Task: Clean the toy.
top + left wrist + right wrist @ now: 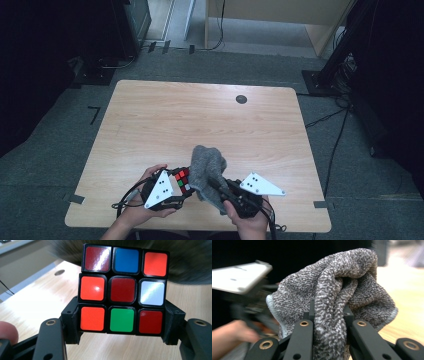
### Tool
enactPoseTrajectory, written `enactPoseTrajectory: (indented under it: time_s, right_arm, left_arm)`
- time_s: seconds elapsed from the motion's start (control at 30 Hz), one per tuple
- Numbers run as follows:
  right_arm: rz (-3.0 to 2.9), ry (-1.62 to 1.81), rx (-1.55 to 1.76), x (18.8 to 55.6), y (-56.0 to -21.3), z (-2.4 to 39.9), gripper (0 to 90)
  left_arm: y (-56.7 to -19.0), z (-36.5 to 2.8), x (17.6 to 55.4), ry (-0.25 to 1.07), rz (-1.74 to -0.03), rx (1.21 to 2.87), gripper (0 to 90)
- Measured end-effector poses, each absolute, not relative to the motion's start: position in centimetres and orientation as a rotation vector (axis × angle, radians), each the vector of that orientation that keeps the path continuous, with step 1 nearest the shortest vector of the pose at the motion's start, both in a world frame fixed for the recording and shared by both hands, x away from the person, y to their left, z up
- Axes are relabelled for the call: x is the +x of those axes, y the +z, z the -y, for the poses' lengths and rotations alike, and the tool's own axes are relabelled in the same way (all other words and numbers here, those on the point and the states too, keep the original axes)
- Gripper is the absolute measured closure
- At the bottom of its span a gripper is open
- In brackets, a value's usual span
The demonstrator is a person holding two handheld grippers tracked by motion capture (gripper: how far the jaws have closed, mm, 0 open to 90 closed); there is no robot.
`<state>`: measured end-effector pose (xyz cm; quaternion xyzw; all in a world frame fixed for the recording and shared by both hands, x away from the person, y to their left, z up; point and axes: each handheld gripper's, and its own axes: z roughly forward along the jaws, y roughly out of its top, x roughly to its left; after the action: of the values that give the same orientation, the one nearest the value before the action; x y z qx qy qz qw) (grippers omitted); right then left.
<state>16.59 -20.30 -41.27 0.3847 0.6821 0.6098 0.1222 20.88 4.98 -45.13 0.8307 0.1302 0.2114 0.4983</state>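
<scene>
two grippers clamped: left gripper [122, 337] on puzzle cube [123, 291], right gripper [329, 322] on grey cloth [337, 290]

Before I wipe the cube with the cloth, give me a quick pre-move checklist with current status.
1. Left gripper clamped on the puzzle cube: ok, jaws press its lower sides.
2. Right gripper shut on the grey cloth: ok, fabric bunched between the jaws.
3. Cloth next to the cube: ok, in the high view it lies against the cube's right side.
4. Cube face toward the left gripper's camera uncovered: ok.
5. Cloth pressing on the cube: cannot tell.
6. Table beyond the hands free: ok.
</scene>
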Motion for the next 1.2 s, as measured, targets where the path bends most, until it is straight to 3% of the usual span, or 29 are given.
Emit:
enactPoseTrajectory:
  time_s: [0.1,0.3,0.6,0.87,1.2]
  right_arm:
    - [-2.031,1.764,1.047,16.2,-40.8,19.3,76.9]
    - [-2.031,1.612,1.209,17.6,-42.2,20.9,79.4]
    - [-2.049,1.744,1.073,16.3,-40.9,19.5,78.7]
    - [-1.996,1.629,1.311,18.3,-42.9,22.2,79.0]
    - [-2.03,1.803,1.088,16.3,-40.9,19.7,79.1]
  left_arm:
    - [-44.6,-4.9,20.4,0.502,-0.281,1.981,34.2]
    - [-44.2,-5.5,20.5,0.51,-0.289,1.96,34.2]
    - [-44.8,-4.6,20.3,0.494,-0.277,1.992,34.2]
    - [-44.2,-5.6,20.8,0.473,-0.312,1.964,34.2]
    - [-44.3,-4.9,20.4,0.458,-0.286,1.982,34.2]
